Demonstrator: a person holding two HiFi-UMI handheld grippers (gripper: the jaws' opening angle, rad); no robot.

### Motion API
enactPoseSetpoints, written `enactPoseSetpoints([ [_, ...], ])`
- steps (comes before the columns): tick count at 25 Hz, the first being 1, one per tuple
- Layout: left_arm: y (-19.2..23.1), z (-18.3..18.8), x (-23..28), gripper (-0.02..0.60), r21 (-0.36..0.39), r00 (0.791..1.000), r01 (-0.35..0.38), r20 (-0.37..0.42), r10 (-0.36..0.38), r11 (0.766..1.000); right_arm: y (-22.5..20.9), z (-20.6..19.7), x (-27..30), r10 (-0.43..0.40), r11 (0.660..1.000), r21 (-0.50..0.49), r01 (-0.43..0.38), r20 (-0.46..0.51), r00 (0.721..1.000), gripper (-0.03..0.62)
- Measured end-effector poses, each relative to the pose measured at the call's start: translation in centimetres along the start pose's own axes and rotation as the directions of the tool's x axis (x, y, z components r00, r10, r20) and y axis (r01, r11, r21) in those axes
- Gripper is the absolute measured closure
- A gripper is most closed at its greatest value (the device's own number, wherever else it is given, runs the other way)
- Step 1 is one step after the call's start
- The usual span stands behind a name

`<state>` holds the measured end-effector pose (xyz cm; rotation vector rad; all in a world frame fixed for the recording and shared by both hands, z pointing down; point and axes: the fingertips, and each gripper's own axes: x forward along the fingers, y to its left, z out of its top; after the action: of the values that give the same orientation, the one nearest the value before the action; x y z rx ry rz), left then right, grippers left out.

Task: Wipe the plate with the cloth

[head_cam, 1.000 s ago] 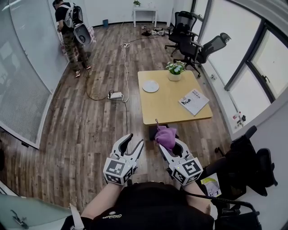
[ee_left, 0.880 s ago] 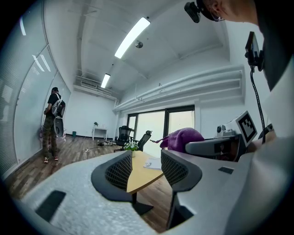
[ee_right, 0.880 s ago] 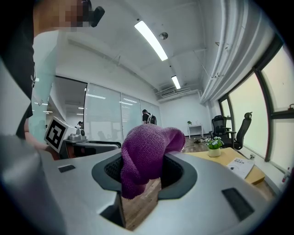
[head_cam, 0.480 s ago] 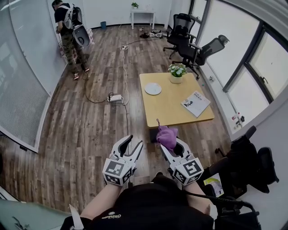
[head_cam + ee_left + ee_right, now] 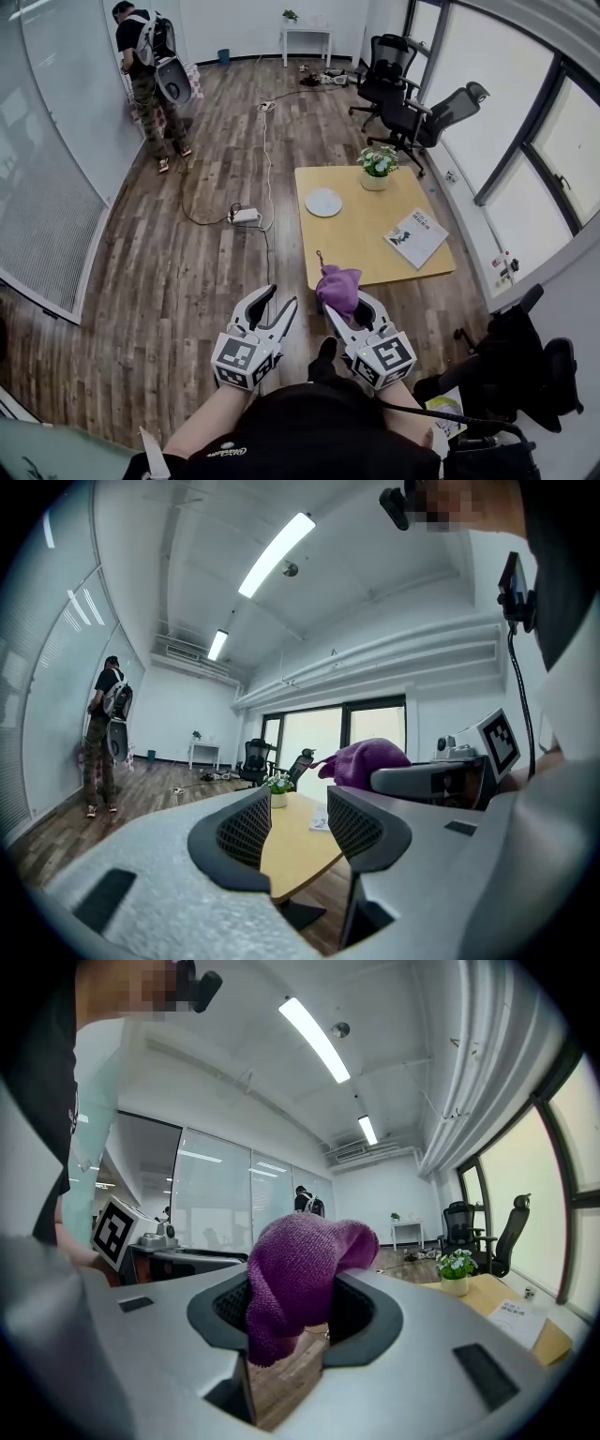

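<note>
The right gripper (image 5: 345, 305) held the cloth (image 5: 337, 284) in its fingers, the left gripper (image 5: 279, 296) had its fingers apart and empty, and the far plate (image 5: 323, 202) seemed not yet wiped

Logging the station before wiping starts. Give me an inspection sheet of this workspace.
Surface: square light-wood table, ahead of both grippers, untouched.
Job's things: round white plate on the table's far left part; purple knitted cloth held off the table.
Clutter: potted plant with white flowers and a white magazine on the table.
Grippers: left gripper open, empty; right gripper shut on the cloth.
Cables: white power strip and white cable on the wood-plank floor, left of the table.
Surroundings: black office chairs; a person standing by the glass wall.
</note>
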<state>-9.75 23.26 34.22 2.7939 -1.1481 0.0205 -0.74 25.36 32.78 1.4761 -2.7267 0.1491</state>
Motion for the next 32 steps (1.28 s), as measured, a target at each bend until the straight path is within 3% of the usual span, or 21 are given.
enactPoseSetpoints([
  [8, 4.8, 1.8, 11.0, 0.399, 0.002, 0.998, -0.050, -0.026, 0.050, 0.999, -10.6, 1.1, 5.6, 0.023, 0.999, 0.042, -0.023, 0.002, 1.000, 0.433],
  [17, 7.9, 4.4, 22.1, 0.399, 0.013, 0.995, -0.095, -0.006, 0.096, 0.995, -20.7, 3.4, 10.7, 0.065, 0.998, 0.024, -0.065, 0.003, 0.998, 0.433],
  [25, 9.9, 3.1, 26.3, 0.405, -0.008, 0.995, -0.076, -0.061, 0.075, 0.997, -23.7, 3.1, 14.0, 0.057, 0.998, 0.035, -0.057, -0.017, 0.998, 0.433],
  [32, 12.9, 3.6, 27.1, 0.406, -0.016, 0.997, -0.054, -0.048, 0.053, 0.998, -22.4, 2.9, 16.9, 0.058, 0.998, 0.037, -0.056, -0.032, 0.998, 0.433],
])
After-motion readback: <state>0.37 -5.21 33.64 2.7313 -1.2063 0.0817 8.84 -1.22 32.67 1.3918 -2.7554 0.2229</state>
